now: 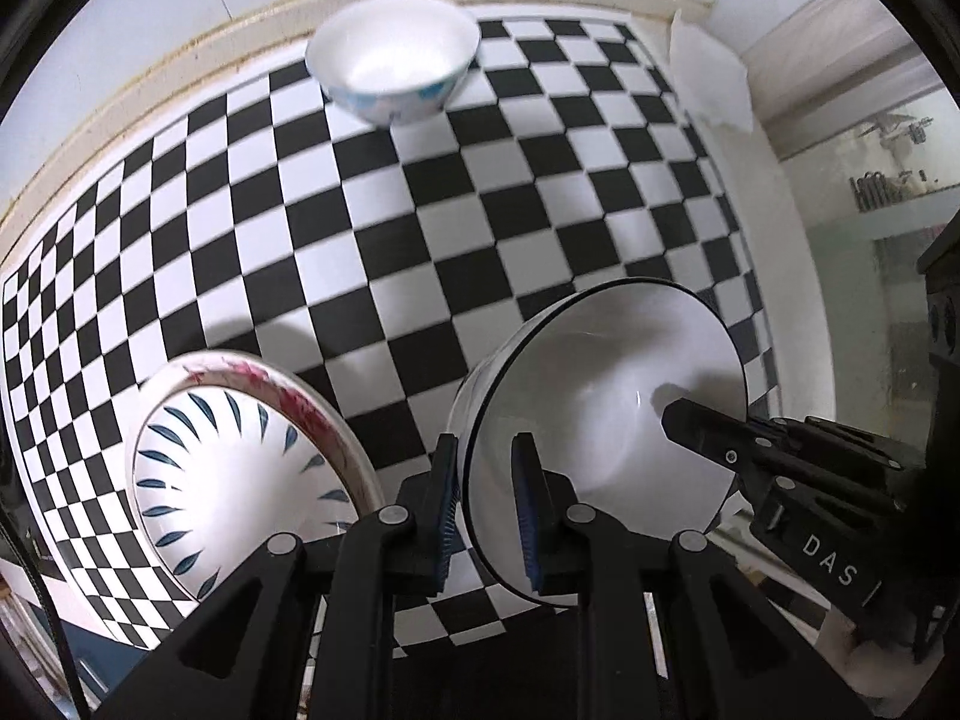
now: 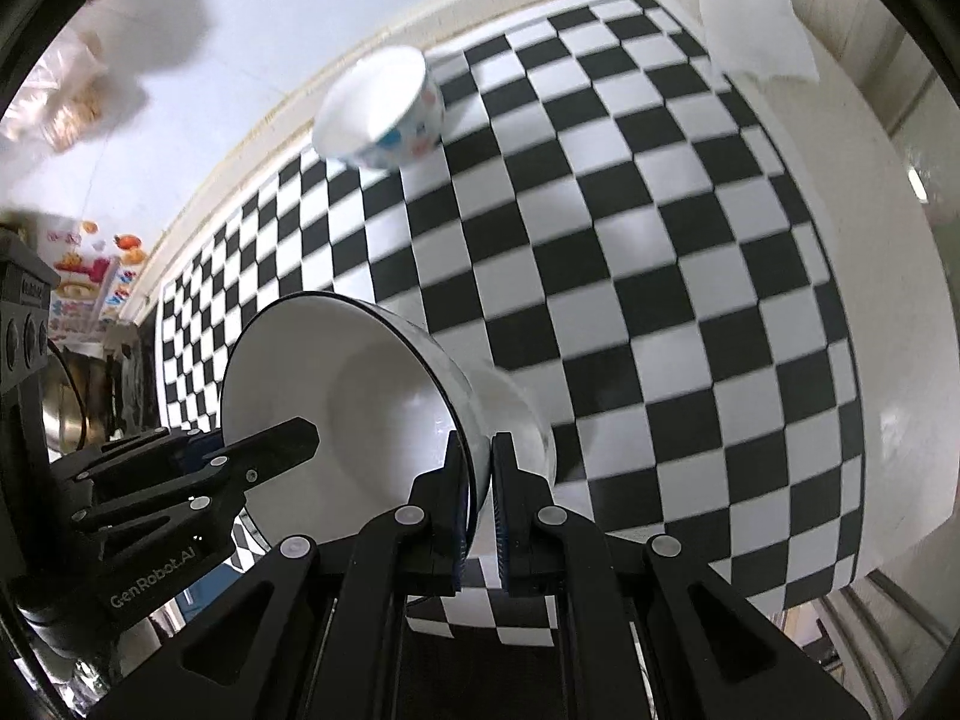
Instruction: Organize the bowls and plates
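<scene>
Tilting steeply on its side, the white bowl [image 1: 606, 420] sits at 5 o'clock in the left wrist view, its mouth facing the camera — the left gripper [image 1: 487, 510] is clamped on its near rim, the right gripper [image 2: 478, 504] on the opposite rim. "DAS" and "GenRobot.AI" read on the gripper bodies. At 7 o'clock lie stacked plates [image 1: 240, 480], partly hidden; at 12 o'clock a blurred patterned bowl [image 1: 393, 60] stands on the checkered cloth [image 1: 420, 228].
</scene>
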`<state>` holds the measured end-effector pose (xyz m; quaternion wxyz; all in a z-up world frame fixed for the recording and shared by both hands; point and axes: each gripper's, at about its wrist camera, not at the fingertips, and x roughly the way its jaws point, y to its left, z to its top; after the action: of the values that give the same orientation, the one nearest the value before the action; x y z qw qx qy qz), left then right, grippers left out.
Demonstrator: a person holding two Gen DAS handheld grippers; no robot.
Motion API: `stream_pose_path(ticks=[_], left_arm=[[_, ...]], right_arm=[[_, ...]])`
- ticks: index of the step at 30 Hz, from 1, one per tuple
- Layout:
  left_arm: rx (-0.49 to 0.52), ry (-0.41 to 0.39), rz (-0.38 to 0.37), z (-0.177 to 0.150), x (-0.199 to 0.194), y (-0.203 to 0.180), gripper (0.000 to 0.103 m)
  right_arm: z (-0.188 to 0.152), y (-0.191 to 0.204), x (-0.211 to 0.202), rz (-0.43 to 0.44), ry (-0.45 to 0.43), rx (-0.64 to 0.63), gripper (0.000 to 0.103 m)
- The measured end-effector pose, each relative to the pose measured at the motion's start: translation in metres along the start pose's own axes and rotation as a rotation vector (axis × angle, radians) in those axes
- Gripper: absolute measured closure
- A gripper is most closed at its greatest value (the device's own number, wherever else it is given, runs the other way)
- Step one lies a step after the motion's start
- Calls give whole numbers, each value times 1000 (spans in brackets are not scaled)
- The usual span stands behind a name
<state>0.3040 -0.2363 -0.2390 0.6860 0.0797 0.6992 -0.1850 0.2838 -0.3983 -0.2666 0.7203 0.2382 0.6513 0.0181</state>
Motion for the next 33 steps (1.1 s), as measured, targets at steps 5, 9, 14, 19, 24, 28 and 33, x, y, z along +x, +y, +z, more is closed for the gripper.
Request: stream_pose_path(ticks=[5,9,14,19,24,28,33], left_arm=[[23,46,32,-3,23,-2,88],[51,76,65,-5,37,-4,88],[79,93,98,-4,49,-9,88],[94,101,131,0,55,-15,88],[103,113,143,-2,58,-15,88],[105,118,142,-4,59,-16,88],[104,115,136,-3,57,-14,88]], right_arm=[[-6,-6,20,-19,31,13,94],[-10,-7,34,-47,58,11,94],[-11,-8,49,-74,95,10,94],[-8,-7,56,-88,125,12,91],[-2,-2,55,-115,147,4,89],[2,2,54,-122,161,-2,86],[2,3,54,-137,176,-20,86]])
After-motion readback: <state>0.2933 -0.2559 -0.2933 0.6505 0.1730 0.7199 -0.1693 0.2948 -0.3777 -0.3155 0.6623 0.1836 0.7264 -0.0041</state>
